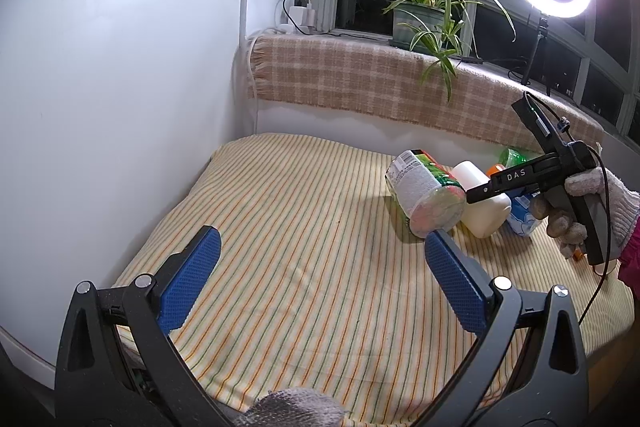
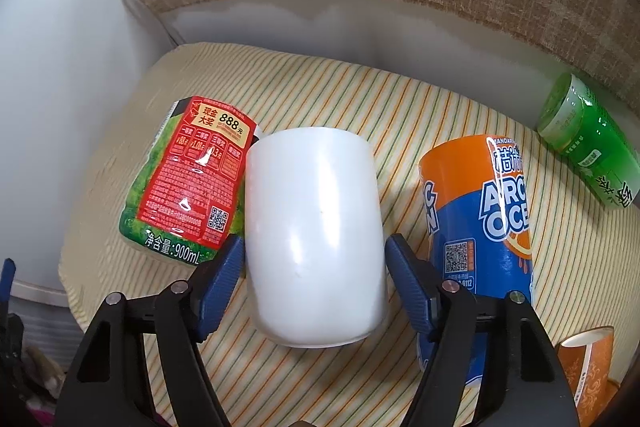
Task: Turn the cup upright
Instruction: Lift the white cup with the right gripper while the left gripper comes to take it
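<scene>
Striped yellow cloth (image 2: 320, 99) covers the desk and carries every item listed, left to right as the right wrist view shows them.

Item 1: green bottle with red label (image 2: 188, 183), lying on its side, far left, just beside the cup and apparently touching it.

Item 2: white cup (image 2: 316, 227), the task's thing. Lies on its side at centre, one end toward the camera, the other toward the far wall. Which end is the mouth cannot be told.

Item 3: orange-and-blue bottle (image 2: 480, 227), lying just right of the cup.

Item 4: green bottle (image 2: 588, 143), far right, well apart.

Item 5: orange paper cup (image 2: 588, 367), near right corner, partly cut off.

Right claw (image 2: 314, 287): blue pads bracket the cup's near half, one on each flank, at or close to contact; a firm grip cannot be confirmed.

Left claw (image 1: 320, 279): spread wide, holding nothing, near left over bare cloth.

Progress, judged: early. Cup not yet upright; grasp being set; lifting, turning and standing it remain.
</scene>
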Available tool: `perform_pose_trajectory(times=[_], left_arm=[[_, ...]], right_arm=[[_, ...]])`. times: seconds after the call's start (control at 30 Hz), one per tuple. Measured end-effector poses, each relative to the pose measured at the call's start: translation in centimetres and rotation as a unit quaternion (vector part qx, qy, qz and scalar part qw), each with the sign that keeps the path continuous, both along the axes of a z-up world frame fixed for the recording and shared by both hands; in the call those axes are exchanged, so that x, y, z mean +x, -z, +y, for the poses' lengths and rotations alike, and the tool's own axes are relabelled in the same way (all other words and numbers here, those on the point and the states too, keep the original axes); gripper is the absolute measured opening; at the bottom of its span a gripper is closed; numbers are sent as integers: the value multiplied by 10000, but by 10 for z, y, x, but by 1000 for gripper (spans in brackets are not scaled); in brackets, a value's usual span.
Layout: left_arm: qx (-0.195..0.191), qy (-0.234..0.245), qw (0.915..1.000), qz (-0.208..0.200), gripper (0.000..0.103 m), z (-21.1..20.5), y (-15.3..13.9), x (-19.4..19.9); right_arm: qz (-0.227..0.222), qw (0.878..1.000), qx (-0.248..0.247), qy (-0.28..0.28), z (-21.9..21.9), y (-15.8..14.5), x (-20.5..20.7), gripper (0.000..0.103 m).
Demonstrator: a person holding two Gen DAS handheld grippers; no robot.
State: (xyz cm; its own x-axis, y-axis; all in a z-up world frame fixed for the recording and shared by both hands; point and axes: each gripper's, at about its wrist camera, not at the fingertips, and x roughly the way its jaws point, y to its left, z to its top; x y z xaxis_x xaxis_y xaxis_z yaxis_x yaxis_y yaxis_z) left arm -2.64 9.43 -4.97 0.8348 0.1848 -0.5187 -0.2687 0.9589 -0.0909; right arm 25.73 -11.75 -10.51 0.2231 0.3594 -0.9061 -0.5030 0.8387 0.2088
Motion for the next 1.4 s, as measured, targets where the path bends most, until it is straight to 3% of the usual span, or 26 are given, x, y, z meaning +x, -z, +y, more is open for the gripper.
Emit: perform_pose_trajectory(times=[0.5, 0.9, 1.1, 1.4], left_arm=[[62, 150, 9999, -11, 103, -14, -1, 3], [51, 510, 9987, 41, 103, -32, -1, 11], [-190, 805, 9961, 294, 103, -42, 8, 20], [-501, 1017, 9924, 486, 103, -49, 16, 28]], right_arm=[[-425, 9986, 286, 161, -17, -23, -24, 72], [-536, 9892, 1260, 524, -52, -59, -87, 72], [-171, 9812, 1610, 1048, -70, -38, -125, 72], [242, 9686, 1787, 1710, -80, -2, -133, 72]])
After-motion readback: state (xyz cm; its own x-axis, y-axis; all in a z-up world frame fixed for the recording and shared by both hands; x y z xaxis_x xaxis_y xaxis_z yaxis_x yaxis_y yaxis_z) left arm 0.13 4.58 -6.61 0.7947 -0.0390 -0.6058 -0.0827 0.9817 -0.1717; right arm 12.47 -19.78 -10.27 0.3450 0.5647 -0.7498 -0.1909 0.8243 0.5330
